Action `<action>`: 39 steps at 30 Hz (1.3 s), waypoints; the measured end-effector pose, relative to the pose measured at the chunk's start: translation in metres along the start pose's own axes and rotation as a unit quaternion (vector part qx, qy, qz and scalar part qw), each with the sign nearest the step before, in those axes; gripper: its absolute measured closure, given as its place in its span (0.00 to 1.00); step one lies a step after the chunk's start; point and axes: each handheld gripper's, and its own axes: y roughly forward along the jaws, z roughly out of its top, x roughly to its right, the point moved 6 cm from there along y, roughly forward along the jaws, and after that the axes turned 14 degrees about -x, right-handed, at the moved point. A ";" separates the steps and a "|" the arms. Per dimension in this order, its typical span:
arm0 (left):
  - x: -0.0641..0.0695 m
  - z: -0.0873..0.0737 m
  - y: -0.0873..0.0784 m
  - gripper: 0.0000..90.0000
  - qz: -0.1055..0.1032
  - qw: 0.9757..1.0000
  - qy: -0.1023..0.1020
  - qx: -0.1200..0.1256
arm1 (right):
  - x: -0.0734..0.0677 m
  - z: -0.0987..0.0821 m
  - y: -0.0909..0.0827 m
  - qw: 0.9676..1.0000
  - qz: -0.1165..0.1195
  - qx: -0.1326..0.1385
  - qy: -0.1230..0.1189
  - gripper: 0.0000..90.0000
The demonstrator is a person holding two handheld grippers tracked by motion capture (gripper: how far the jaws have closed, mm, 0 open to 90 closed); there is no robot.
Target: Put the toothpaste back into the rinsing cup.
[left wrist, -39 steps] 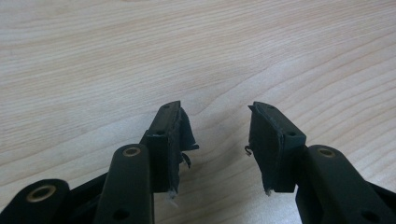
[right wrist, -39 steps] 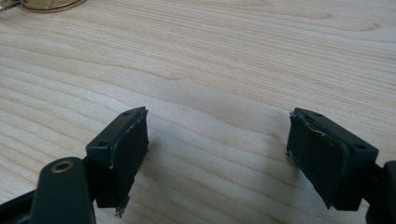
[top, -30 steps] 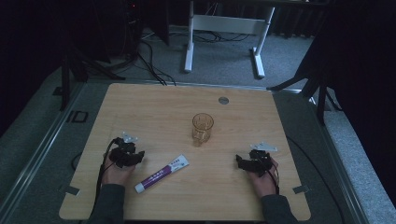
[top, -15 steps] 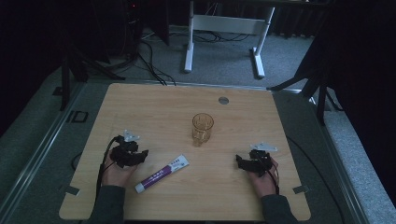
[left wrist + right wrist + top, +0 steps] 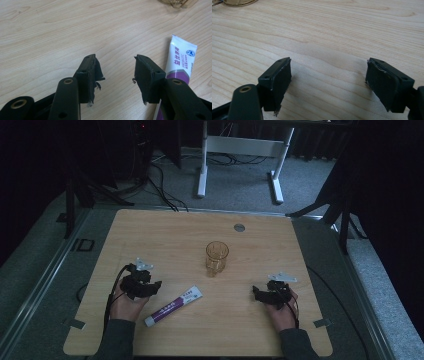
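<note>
Pale wooden bench (image 5: 150, 235) carries a white-and-purple toothpaste tube (image 5: 173, 306) lying flat just beside the left tool (image 5: 150, 287), whose jaws have just been opening and stand spread, empty. Right tool (image 5: 257, 295) is spread too. Next, I judge, the left tool must close around the tube.

Tube (image 5: 173, 306) beside left gripper (image 5: 156, 286); glass (image 5: 217, 257) mid-table.

We see the high view as dim, with the floor and the room around the table (image 5: 150, 235) almost black and only the wood top softly lit. The two gripper views are much brighter, and the wood grain looks sharp in them. There the black pads (image 5: 90, 75) close to the camera look a bit soft, and soft shadows lie under them on the wood.
</note>
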 end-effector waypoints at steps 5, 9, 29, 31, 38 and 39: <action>0.004 0.002 -0.003 0.57 0.007 1.000 0.008 -0.003 | 0.000 0.000 0.000 1.000 0.000 0.000 0.000 0.23; 0.009 0.004 -0.007 0.56 0.005 1.000 0.017 -0.005 | 0.000 0.000 0.000 1.000 0.000 0.000 0.000 0.23; 0.034 0.015 -0.016 0.57 -0.015 0.998 0.059 -0.021 | 0.000 0.000 0.000 1.000 0.000 0.000 0.000 0.23; 0.036 0.016 -0.015 0.58 -0.017 0.997 0.068 -0.025 | 0.000 0.000 0.000 1.000 0.000 0.000 0.000 0.23; 0.043 0.017 -0.013 0.60 -0.021 0.995 0.086 -0.036 | 0.000 0.000 0.000 1.000 0.000 0.000 0.001 0.23; 0.046 0.017 -0.013 0.60 -0.022 0.994 0.094 -0.043 | 0.000 0.000 0.000 1.000 0.000 0.000 0.001 0.23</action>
